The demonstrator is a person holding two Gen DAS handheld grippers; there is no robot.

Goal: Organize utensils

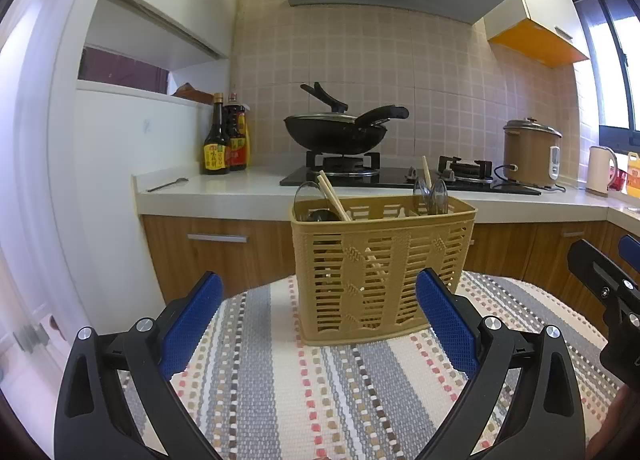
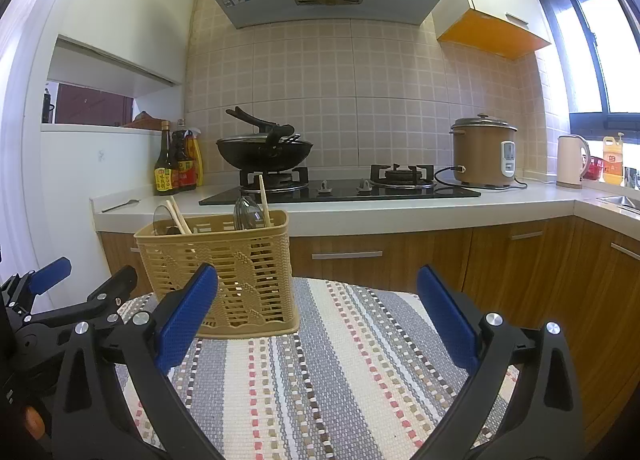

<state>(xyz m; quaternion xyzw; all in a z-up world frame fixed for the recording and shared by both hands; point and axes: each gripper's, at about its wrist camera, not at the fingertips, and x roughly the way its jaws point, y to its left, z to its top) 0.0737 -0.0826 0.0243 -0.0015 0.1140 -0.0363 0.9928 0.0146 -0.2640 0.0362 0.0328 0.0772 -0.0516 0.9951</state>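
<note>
The left tool (image 1: 318, 306) stands wide open with nothing between its blue pads (image 1: 190, 324), held low over a striped woven mat (image 1: 280, 380) that covers the worktop. In the left wrist view, a tan slotted utensil basket (image 1: 380, 272) stands upright on the mat at 12 o'clock, just beyond the pads; the right pad overlaps its lower right corner in the picture, though whether they touch cannot be told. Wooden chopsticks (image 1: 334, 196) lean out of the basket's left compartment beside a clear spoon (image 1: 306, 196), and more clear spoons (image 1: 434, 194) and one chopstick (image 1: 426, 172) rise from its right compartment.

The right tool (image 2: 318, 306) is likewise spread wide and holds nothing. From its camera the basket sits at 10 o'clock, partly behind the left pad, with bare mat straight ahead. The left tool's black frame shows at 9 o'clock.

Behind the mat runs a white kitchen counter (image 2: 400, 212) with a gas hob (image 2: 340, 190), a black wok (image 2: 264, 154) on the left burner, sauce bottles (image 2: 176, 168) at 10 o'clock, a single spoon (image 2: 120, 205) lying near the counter's left edge, and a brown rice cooker (image 2: 484, 152) at 2 o'clock.
</note>
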